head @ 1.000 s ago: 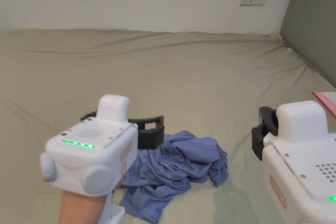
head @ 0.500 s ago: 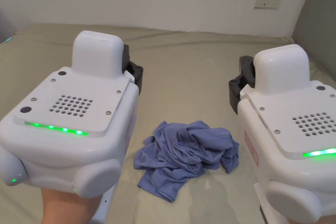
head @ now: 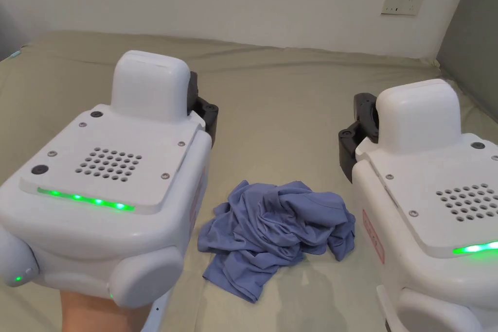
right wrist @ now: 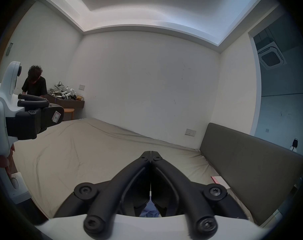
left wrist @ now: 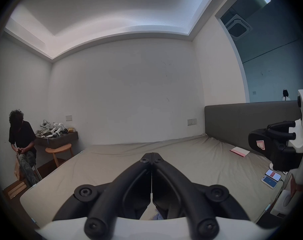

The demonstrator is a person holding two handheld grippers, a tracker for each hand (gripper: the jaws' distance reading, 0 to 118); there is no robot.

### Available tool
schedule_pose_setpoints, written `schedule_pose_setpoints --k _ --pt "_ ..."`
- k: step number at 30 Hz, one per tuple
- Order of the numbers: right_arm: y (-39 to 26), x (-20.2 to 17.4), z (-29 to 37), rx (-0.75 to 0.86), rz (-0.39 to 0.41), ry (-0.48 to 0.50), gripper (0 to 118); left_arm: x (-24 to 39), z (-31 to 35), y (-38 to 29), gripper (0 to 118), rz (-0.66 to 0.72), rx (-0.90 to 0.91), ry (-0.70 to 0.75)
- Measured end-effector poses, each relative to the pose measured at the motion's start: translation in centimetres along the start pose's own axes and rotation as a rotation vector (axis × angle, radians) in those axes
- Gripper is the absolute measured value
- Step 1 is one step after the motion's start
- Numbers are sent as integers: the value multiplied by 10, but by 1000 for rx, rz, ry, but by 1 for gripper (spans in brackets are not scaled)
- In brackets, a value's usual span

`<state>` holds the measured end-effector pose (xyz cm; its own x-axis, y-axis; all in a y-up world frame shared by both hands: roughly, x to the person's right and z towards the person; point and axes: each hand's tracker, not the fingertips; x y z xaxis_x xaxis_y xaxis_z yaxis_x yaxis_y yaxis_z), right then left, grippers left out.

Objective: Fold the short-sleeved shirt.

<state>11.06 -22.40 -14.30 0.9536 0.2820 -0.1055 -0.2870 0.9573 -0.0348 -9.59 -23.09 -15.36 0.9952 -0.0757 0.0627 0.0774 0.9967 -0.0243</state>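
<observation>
A blue short-sleeved shirt (head: 277,231) lies crumpled in a heap on the bed, with nothing holding it. In the head view, the left gripper's white body (head: 112,177) hovers above and left of the shirt. The right gripper's white body (head: 428,192) hovers above and right of it. In the left gripper view, my left gripper (left wrist: 152,154) has its jaws pressed together and empty. My right gripper (right wrist: 150,152) is likewise shut on nothing. A sliver of the shirt (right wrist: 150,212) shows below the jaws.
The bed's olive sheet (head: 292,104) stretches far to the wall. A grey headboard (right wrist: 251,165) bounds the right side, with a pink-edged booklet (left wrist: 239,151) and two phones (left wrist: 271,178) near it. A person (left wrist: 22,139) sits beyond the bed's left edge by a wooden stool (left wrist: 58,151).
My left gripper rose from low beside the shirt to a level hold above it, and the right gripper rose too. The shirt stayed put. Little has moved in the last half second.
</observation>
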Motion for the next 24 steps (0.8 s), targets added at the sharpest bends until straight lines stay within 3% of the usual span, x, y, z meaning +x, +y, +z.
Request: schedule_pose_setpoints --k 6,10,12,13,14,15,16,18,24 --pt "-27 5 -15 -64 -5 12 1 2 -29 -43 0 6 -188 -47" --pt "-53 11 -30 -123 -12 16 1 7 -60 -108 0 50 -428 -78" --pt "-66 15 -38 -163 -19 17 1 13 -78 -149 14 85 -563 -95" --pt "-74 19 -42 -180 -20 17 1 17 -88 -170 14 91 -631 -97" --pt "-81 21 -46 -201 -22 15 1 21 -99 -193 43 91 -722 -111" --pt "-87 24 -49 -218 -22 13 1 26 -107 -213 95 93 -801 -123" --pt "-92 27 -52 -230 -18 10 1 31 -112 -232 118 107 -842 -138" --pt "-103 34 -57 -257 -5 0 1 43 -120 -255 109 118 -874 -135" --pt "-134 54 -75 -352 5 -27 1 68 -149 -294 106 113 -975 -119"
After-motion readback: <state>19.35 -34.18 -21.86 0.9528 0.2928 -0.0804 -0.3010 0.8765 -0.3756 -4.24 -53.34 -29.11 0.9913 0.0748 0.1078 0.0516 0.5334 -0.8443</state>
